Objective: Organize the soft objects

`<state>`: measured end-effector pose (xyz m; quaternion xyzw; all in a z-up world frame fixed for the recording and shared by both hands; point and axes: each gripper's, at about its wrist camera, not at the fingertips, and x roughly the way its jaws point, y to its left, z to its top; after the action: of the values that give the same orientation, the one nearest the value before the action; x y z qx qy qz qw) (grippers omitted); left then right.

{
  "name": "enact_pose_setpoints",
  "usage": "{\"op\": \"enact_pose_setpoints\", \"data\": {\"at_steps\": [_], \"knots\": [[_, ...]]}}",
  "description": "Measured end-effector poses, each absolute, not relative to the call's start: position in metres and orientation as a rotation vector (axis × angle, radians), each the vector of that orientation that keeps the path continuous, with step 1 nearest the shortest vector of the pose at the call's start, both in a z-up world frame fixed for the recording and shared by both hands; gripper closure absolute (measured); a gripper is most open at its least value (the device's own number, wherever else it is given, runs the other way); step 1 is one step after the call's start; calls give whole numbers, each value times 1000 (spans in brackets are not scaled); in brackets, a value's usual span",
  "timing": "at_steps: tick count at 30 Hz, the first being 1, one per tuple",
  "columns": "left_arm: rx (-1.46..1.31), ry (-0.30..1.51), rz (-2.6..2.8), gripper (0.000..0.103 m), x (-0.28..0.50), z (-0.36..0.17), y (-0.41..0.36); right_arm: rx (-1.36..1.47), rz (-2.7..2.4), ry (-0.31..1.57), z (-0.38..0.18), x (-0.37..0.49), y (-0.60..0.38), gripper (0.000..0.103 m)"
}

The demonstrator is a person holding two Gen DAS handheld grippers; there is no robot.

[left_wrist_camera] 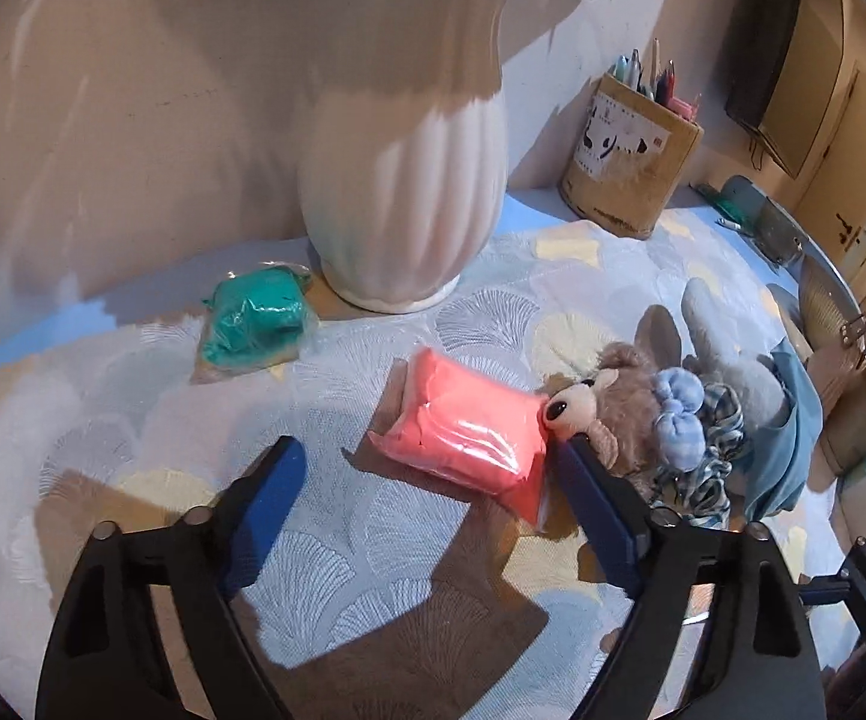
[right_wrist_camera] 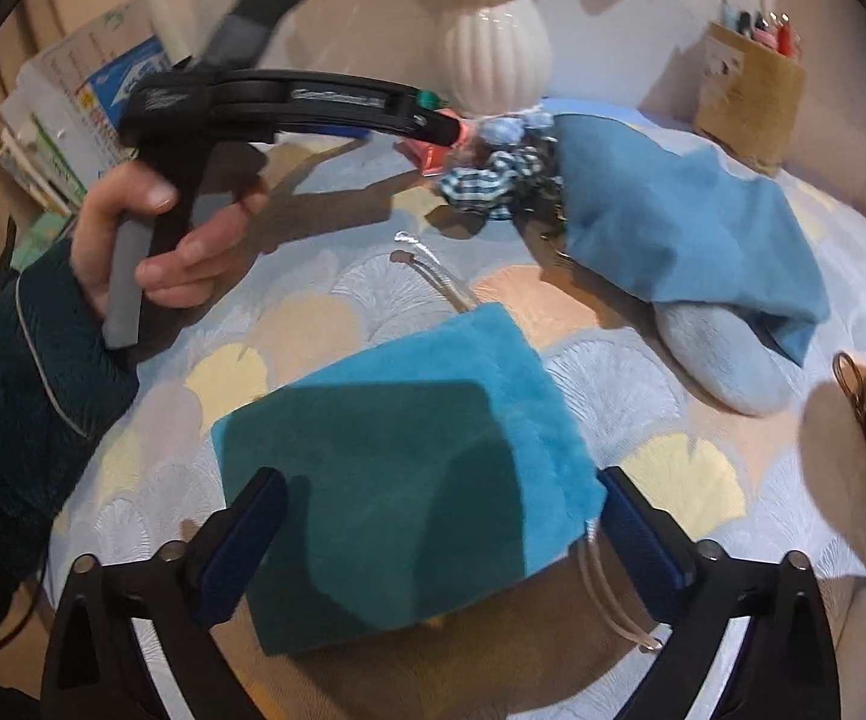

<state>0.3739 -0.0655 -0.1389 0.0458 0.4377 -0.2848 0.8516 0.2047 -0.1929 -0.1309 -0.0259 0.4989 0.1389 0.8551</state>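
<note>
A pink soft packet (left_wrist_camera: 469,432) in clear wrap lies on the patterned tablecloth (left_wrist_camera: 133,420). My left gripper (left_wrist_camera: 430,450) stands open around it, the right finger close to its edge, the left finger well apart. A green wrapped packet (left_wrist_camera: 256,315) lies farther left by the vase. A brown plush toy (left_wrist_camera: 619,384) with a blue bow (left_wrist_camera: 682,414) rests against the pink packet's right end. In the right wrist view, a turquoise fleece drawstring pouch (right_wrist_camera: 409,438) lies flat, and my right gripper (right_wrist_camera: 439,480) is open wide over it. A hand (right_wrist_camera: 163,240) holds the left gripper (right_wrist_camera: 439,123) farther back.
A white ribbed vase (left_wrist_camera: 403,210) stands at the wall, with a cardboard pen box (left_wrist_camera: 631,162) to its right. A checked scrunchie (right_wrist_camera: 487,180), a blue cloth (right_wrist_camera: 685,228) and a grey-blue cushion (right_wrist_camera: 727,360) lie at the right. Books (right_wrist_camera: 73,120) are stacked at the left.
</note>
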Motion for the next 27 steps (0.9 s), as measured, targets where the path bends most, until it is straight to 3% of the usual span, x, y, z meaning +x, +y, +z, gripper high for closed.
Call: {"op": "enact_pose_setpoints", "data": {"at_steps": [4,8,11,12,14,17,20,27], "knots": [[162,850,-545,21,368,-135,-82,-57,271,1018,-133,207,-190,0],[238,858,-559,47,365,-141,-93,-87,229,1000,-136,200,-182,0],[266,831,-547,49,357,-139,-94,-100,224,993,-137,197,-179,1],[259,830,-544,49,355,-138,-92,-105,222,983,-136,194,-178,5],[244,821,-521,50,346,-132,-85,-107,234,943,-131,188,-177,45],[206,791,-485,50,324,-116,-64,-91,267,914,-128,180,-176,74],[149,768,-461,50,296,-100,-39,-36,280,865,-119,170,-184,83],[55,761,-348,50,216,-93,-7,15,271,826,-95,136,-202,85]]}}
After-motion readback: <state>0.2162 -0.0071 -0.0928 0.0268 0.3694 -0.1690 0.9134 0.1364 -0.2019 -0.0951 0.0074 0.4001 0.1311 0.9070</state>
